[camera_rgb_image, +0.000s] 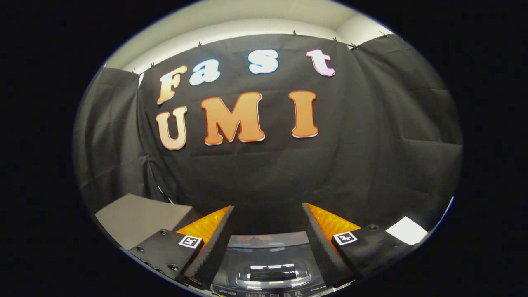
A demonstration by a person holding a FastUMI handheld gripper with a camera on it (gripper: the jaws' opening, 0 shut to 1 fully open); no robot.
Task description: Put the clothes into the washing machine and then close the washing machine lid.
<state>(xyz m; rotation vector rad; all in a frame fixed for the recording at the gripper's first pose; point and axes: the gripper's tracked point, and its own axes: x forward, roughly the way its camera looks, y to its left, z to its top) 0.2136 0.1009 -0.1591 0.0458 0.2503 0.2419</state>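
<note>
Hovering over the washer (268, 264), my gripper (268, 231) was wide open, empty. Lid (270, 272) looked shut, so clothes could've bounced off.

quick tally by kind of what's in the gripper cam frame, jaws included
Washing machine, lid shut, below and between the fingers: 1
Grey box or panel, beside the machine: 1
White sheet or patch, on the other side: 1
Gripper, jaws open on nothing: 1
Total: 4
</note>
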